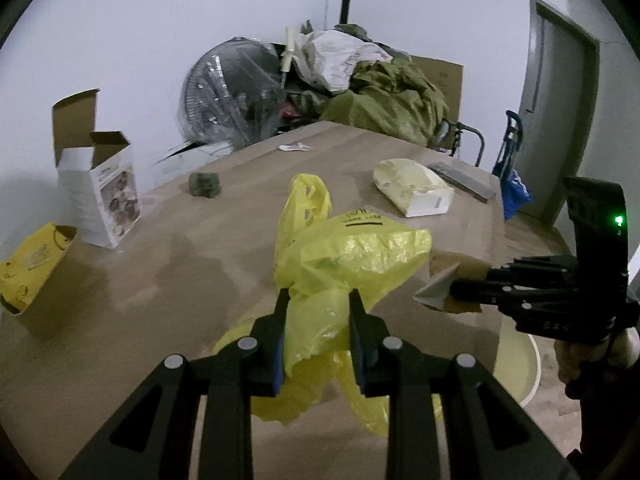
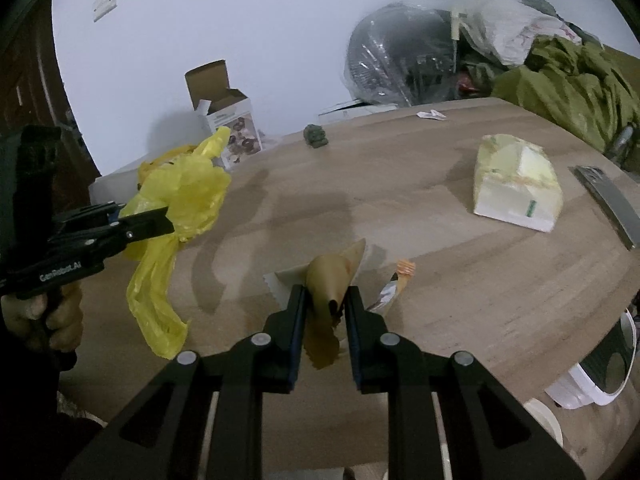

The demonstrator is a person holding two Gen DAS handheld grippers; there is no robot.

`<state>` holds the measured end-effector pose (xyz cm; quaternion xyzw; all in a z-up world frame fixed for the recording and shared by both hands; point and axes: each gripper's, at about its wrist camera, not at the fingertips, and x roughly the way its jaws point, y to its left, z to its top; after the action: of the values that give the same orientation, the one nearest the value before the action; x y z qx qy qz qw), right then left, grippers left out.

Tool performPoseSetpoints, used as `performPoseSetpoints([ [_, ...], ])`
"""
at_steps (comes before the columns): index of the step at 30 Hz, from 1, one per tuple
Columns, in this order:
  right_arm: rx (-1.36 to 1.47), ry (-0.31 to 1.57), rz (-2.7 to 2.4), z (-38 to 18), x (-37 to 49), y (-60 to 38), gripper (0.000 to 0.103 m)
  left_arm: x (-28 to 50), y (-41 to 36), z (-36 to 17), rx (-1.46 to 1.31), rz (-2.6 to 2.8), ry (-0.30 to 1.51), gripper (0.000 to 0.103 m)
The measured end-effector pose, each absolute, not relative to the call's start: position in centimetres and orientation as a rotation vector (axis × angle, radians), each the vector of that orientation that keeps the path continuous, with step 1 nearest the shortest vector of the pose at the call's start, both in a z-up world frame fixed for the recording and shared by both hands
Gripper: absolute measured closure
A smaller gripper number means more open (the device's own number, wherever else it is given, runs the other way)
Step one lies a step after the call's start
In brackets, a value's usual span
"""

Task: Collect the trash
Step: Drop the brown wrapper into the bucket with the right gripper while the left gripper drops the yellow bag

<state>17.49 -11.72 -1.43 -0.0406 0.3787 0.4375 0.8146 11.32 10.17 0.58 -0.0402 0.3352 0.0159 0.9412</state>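
The left claw [image 1: 316,300] is clamped on a crumpled yellow plastic bag [image 1: 344,256], holding it up above the tabletop [image 1: 192,240]. To the right of the bag, the right claw [image 2: 325,298] is closed on a brown paper wrapper [image 2: 334,276] just over the tabletop, nearer than the pale tissue pack [image 2: 516,188].

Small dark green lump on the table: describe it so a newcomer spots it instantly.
On the wooden table, look to the far edge near the wall, right of the open white carton. The dark green lump sits alone there, the only small, dark, knobbly thing among pale packets.
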Motion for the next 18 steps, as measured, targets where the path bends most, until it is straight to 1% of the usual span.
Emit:
performPoseSetpoints([
  [18,-0.045,0.834,0.817,-3.1,16.8,-18.8,0.085,12.7,5.1,-0.2,-0.043,-0.080,0.699,0.078],
])
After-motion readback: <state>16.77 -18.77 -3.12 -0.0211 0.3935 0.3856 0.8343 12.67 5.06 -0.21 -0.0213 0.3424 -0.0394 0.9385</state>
